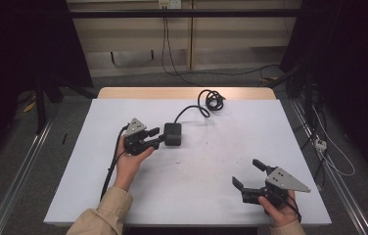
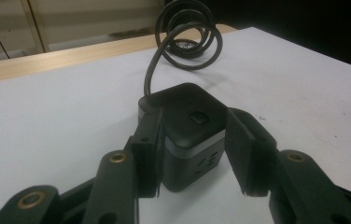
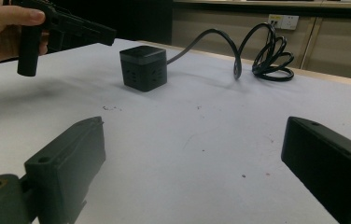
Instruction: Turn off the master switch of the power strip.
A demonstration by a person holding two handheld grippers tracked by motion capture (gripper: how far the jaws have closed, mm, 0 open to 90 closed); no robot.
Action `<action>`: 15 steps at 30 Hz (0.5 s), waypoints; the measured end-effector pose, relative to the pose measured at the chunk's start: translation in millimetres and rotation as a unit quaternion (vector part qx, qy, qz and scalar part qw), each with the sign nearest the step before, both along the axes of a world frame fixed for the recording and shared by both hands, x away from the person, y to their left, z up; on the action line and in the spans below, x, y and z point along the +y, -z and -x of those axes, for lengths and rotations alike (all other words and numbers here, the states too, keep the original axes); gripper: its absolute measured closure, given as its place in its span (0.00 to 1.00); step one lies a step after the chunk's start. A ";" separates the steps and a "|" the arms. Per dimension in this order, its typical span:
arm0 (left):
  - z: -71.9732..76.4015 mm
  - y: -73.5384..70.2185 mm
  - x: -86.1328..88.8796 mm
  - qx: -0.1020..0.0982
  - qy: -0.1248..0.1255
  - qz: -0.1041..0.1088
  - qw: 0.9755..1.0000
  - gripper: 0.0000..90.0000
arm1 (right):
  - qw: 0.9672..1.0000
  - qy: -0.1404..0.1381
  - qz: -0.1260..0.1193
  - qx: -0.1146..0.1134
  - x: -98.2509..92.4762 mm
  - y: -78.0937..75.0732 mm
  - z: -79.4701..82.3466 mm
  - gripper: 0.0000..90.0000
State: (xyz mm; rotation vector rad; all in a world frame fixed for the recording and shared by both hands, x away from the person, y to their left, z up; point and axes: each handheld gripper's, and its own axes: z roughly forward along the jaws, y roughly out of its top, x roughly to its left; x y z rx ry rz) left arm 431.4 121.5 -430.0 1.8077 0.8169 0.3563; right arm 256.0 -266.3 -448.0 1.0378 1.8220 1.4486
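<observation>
— What is seen, from the largest thing down?

— A white table top (image 1: 211,166) with a bare wooden strip at its far edge is seen, marked with a few dark specks. A black cube-shaped power block (image 1: 172,134) is set left of the middle, and its cord (image 1: 211,100) is coiled in loops near the far edge.

— How are the tongs held?

— The left gripper (image 1: 155,137) is held in a hand (image 1: 129,164) with its jaws spread on either side of the block. In the left gripper view one jaw appears to lie against the block's side, while a gap is seen at the other, so no firm pinch is shown. The right gripper (image 1: 247,174) is held low at the near right, well apart from the block, its jaws spread wide with nothing between them.

— What is shown up close?

— A grey band under the block's glossy, rounded top (image 2: 187,112) and a small button are shown in the left gripper view. Socket holes on the block's sides (image 3: 143,70) are shown in the right gripper view, along with wall outlets (image 3: 283,20) behind.
</observation>
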 end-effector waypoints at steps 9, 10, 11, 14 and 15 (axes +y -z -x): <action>-4.6 -2.7 -2.6 0.007 0.003 -0.002 1.000 0.68 | 1.000 0.000 0.000 -0.001 -0.3 0.1 -0.3 0.07; -5.1 -4.2 -3.2 0.008 0.003 -0.004 1.000 0.69 | 1.000 0.000 0.000 -0.001 -0.3 0.1 -0.3 0.07; -5.6 -5.3 -4.1 0.009 0.003 -0.001 1.000 0.69 | 1.000 0.000 0.000 -0.001 -0.4 0.1 -0.3 0.07; -7.5 -7.7 -6.5 0.010 0.001 -0.006 1.000 0.73 | 1.000 0.000 0.000 -0.001 -0.6 0.0 -0.3 0.07; -8.1 -7.9 -6.9 0.010 0.002 -0.006 1.000 0.74 | 1.000 0.000 0.000 0.000 -0.7 0.0 -0.3 0.07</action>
